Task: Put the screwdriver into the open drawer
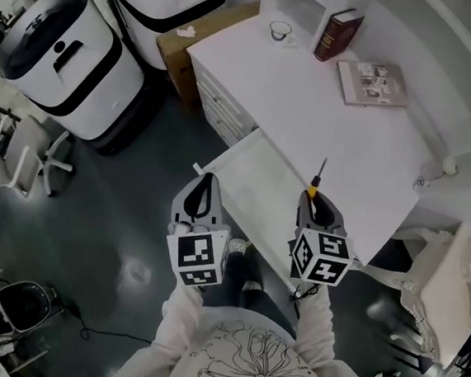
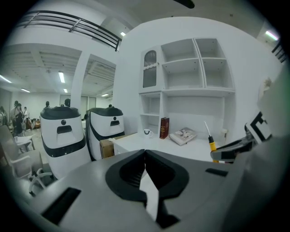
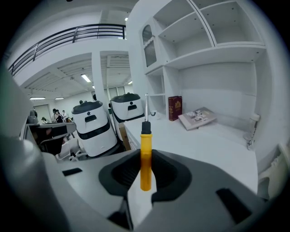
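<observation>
The screwdriver (image 1: 314, 183) has a yellow handle and a thin metal shaft that points away from me. My right gripper (image 1: 310, 196) is shut on its handle (image 3: 145, 149), just above the near part of the open white drawer (image 1: 255, 195). That drawer stands pulled out from the front of the white desk (image 1: 332, 127). To the left, my left gripper (image 1: 206, 177) hangs over the drawer's left edge, its jaws together (image 2: 145, 152) and nothing in them. In the left gripper view the screwdriver (image 2: 211, 144) shows at the right.
On the desk lie a red book (image 1: 337, 34), a magazine (image 1: 372, 82) and a small glass cup (image 1: 280, 31). A cardboard box (image 1: 202, 33) and two white-and-black machines (image 1: 70, 60) stand to the left. An office chair (image 1: 41, 161) and a white chair (image 1: 446, 282) flank me.
</observation>
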Motion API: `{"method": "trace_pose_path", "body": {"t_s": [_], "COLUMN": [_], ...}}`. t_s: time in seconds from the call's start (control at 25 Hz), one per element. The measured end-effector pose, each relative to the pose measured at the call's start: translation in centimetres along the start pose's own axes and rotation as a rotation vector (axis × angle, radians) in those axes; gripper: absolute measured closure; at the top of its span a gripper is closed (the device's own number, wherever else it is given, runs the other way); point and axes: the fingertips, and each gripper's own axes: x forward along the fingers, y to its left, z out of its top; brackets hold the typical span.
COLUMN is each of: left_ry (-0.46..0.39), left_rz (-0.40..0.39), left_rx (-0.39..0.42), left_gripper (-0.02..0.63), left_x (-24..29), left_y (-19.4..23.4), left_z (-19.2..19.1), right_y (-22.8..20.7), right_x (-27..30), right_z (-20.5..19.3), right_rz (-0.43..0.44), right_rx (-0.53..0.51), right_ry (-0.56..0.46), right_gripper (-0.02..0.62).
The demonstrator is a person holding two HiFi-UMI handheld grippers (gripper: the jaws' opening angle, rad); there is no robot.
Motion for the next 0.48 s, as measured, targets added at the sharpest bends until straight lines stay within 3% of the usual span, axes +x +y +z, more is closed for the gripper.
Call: {"method": "trace_pose_path", "body": {"t_s": [0.48], "left_ry": [0.098], "left_rz": [-0.051], "left_rx": [-0.008], "left_gripper": [0.601], "left_x": [4.6], "left_y": [1.0], "left_z": [-4.2], "right_y": [0.6], "right_x": [5.4], "right_z": [-4.0], "right_rz": [-0.004], "right_rx": [-0.024], "right_ry": [0.124], "right_gripper": [0.525]}}
